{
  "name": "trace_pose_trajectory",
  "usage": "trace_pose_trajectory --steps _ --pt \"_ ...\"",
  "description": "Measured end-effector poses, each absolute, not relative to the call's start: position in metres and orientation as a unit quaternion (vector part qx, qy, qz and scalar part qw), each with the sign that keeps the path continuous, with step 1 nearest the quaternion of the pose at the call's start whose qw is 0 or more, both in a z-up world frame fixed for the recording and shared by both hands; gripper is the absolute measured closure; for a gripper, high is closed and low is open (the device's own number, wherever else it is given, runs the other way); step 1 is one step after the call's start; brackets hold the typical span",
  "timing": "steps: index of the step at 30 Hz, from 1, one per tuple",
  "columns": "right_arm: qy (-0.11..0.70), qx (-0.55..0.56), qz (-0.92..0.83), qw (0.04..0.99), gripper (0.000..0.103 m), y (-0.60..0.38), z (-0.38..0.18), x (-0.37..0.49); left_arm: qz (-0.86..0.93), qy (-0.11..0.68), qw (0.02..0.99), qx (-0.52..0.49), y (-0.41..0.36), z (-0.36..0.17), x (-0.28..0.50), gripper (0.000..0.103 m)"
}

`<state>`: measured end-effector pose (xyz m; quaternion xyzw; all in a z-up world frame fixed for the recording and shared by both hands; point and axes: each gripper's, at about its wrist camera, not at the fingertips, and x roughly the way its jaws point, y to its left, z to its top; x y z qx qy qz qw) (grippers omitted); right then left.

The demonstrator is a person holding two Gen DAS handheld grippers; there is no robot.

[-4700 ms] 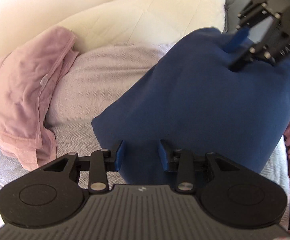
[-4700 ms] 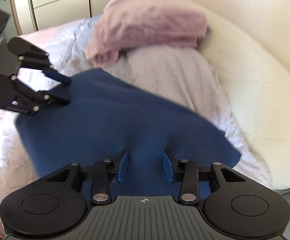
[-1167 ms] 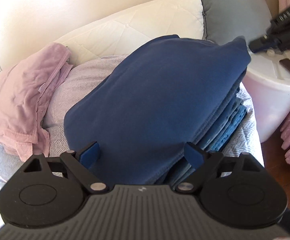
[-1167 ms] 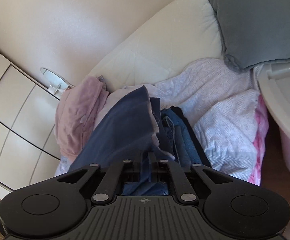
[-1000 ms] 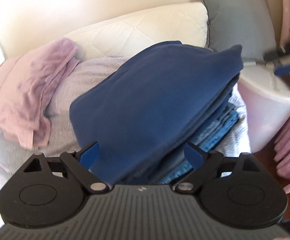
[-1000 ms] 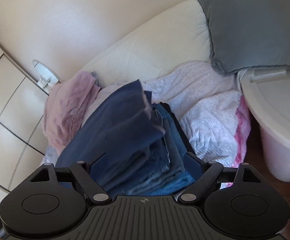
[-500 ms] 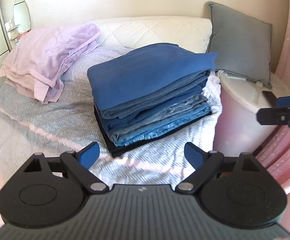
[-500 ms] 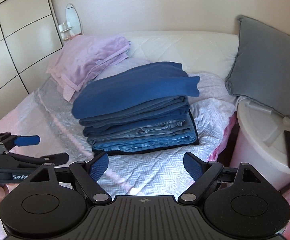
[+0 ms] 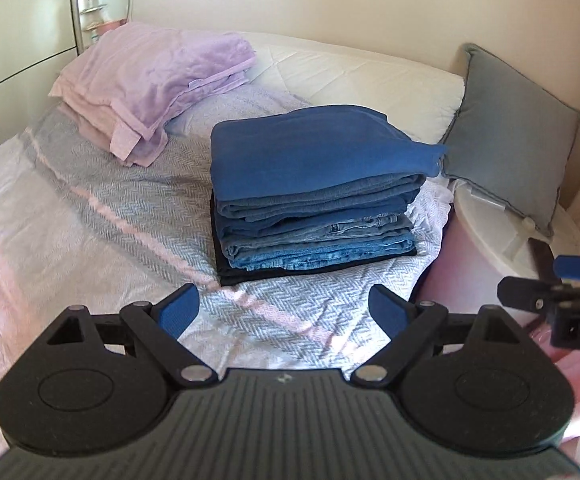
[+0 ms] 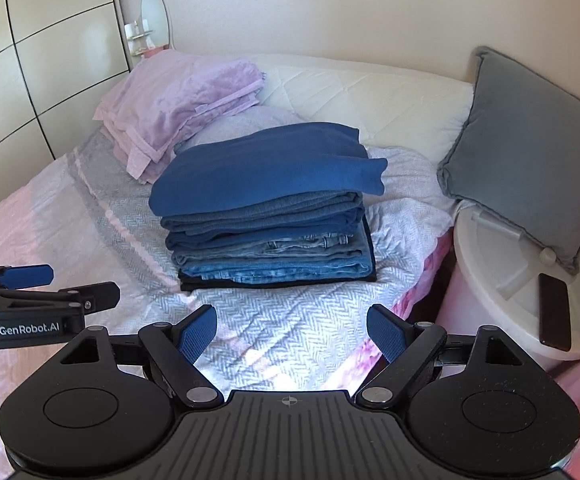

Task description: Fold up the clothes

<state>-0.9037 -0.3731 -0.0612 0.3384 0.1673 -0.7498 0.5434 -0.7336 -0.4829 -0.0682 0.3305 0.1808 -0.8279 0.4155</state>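
Note:
A stack of folded clothes (image 9: 313, 208) sits on the bed, with a folded dark blue garment (image 9: 313, 152) on top of jeans and a black piece at the bottom. It also shows in the right wrist view (image 10: 266, 220). My left gripper (image 9: 284, 312) is open and empty, held back from the stack above the bedspread. My right gripper (image 10: 291, 330) is open and empty too, back from the stack. Each gripper shows at the edge of the other's view: the right gripper (image 9: 545, 288), the left gripper (image 10: 46, 284).
A pile of lilac clothes (image 9: 150, 84) lies at the bed's head, left of the stack. A grey cushion (image 10: 529, 140) leans on a white bin (image 10: 505, 292) with a dark phone (image 10: 554, 311) on its lid, right of the bed. Wardrobe doors (image 10: 30, 60) stand left.
Both grippers let go of the blue garment, which now lies on top of the stack. Both opened wide and pulled back from the bed.

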Motion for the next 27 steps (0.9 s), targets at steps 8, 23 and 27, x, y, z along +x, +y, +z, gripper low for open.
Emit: trace_pose_trajectory --steps 8,23,27 --pt "0.170 0.347 -0.732 0.561 0.018 -0.355 -0.060 -0.925 -0.808 0.189 0.451 0.329 -0.455 -0.063 -0.746 0.013" --pt "0.183 0.343 -0.717 0.579 0.018 -0.355 -0.059 -0.931 -0.797 0.196 0.466 0.330 -0.446 -0.059 -0.752 0.013" --pt "0.187 0.342 -0.715 0.580 0.018 -0.356 -0.059 -0.927 -0.799 0.188 0.466 0.330 -0.447 -0.057 -0.751 0.013"
